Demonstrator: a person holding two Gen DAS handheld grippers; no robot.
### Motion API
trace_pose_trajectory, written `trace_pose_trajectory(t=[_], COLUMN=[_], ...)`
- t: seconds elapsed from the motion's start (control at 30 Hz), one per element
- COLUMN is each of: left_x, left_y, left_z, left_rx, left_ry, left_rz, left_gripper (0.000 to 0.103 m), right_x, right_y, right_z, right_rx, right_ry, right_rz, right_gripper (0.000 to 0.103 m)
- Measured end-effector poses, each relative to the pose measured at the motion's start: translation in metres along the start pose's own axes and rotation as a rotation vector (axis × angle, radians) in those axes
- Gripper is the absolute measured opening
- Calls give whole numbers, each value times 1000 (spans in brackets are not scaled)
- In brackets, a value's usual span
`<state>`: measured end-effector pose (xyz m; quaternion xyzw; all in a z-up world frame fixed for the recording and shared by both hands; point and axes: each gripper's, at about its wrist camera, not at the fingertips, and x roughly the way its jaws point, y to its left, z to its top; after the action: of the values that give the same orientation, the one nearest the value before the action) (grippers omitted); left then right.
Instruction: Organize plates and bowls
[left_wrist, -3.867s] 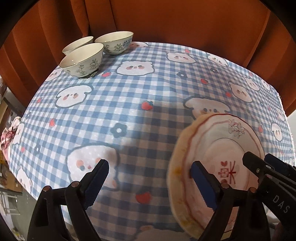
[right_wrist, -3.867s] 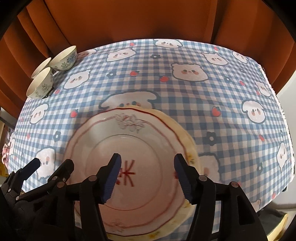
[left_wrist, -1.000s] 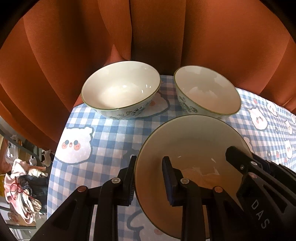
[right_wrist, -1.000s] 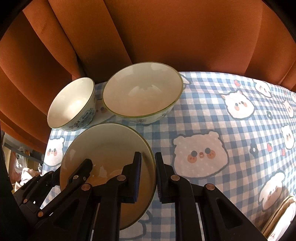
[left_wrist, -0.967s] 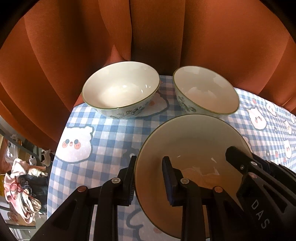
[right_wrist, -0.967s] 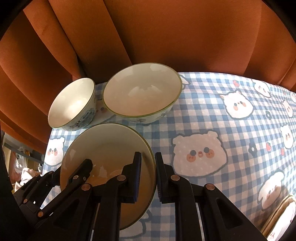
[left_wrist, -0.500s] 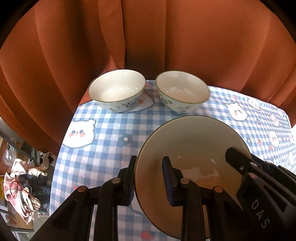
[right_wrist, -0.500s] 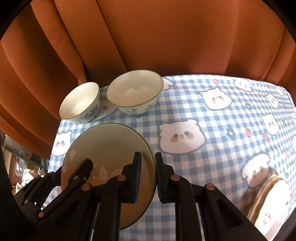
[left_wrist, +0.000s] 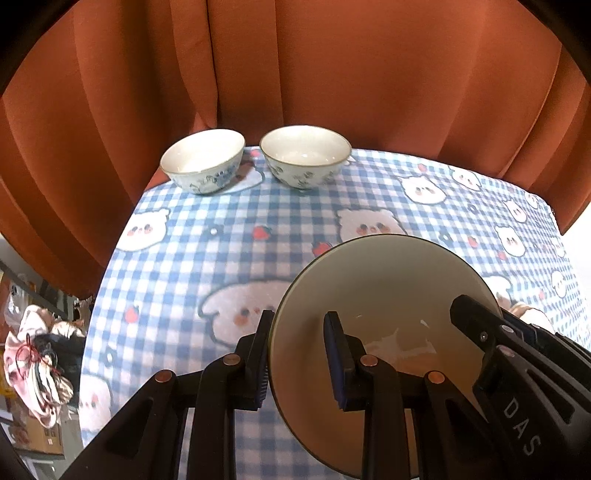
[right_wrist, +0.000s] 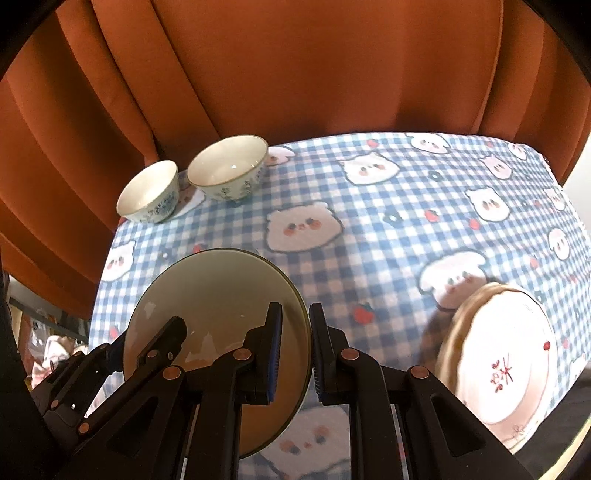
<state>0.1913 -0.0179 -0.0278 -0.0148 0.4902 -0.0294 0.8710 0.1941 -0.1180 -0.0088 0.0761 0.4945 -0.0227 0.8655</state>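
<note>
Both grippers hold one cream bowl with a green rim (left_wrist: 384, 295) above the table. My left gripper (left_wrist: 299, 354) is shut on its left rim. My right gripper (right_wrist: 295, 347) is shut on its right rim; the bowl (right_wrist: 214, 302) fills the lower left of the right wrist view. Two more floral bowls stand side by side at the table's far left corner: a left one (left_wrist: 203, 158) (right_wrist: 147, 192) and a right one (left_wrist: 304, 155) (right_wrist: 229, 170). A pink-patterned plate (right_wrist: 506, 354) lies at the near right of the table.
The table carries a blue checked cloth with bear faces (left_wrist: 258, 236). An orange curtain (left_wrist: 332, 66) hangs right behind the far edge. The table's left edge drops to a cluttered floor (left_wrist: 33, 347). The other gripper's body (left_wrist: 517, 369) shows beside the held bowl.
Both grippers have pulled back and to the right with the bowl. The two standing bowls look smaller and farther, and the plate has come into the right wrist view.
</note>
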Motion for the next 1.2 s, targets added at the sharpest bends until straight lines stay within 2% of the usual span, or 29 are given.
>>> trace_pose_trajectory(t=[0.23,0.57,0.83,1.03,1.2], left_x=[-10,-2,11,10,12], left_y=[-20,-47,-62,-72,-73], left_z=[-25,-64,-83,-86,-87], left_rx=[-25,-88,-146,-134,-137], left_ry=[2,35,60,44,66], left_rz=[51,96,92,137,126], left_gripper=[25,25,25,24,33], right_x=[-13,-6,6,13,15], right_y=[-24,-55,-75,-84,-90], right_z=[-21,-51,-62,-67,-68], right_rx=[-38,-108,-150,-164,-161], right_ry=[1,49,85,106,117], right_rz=[34,85,82,95,97], right_gripper=[18,18,18,18,18])
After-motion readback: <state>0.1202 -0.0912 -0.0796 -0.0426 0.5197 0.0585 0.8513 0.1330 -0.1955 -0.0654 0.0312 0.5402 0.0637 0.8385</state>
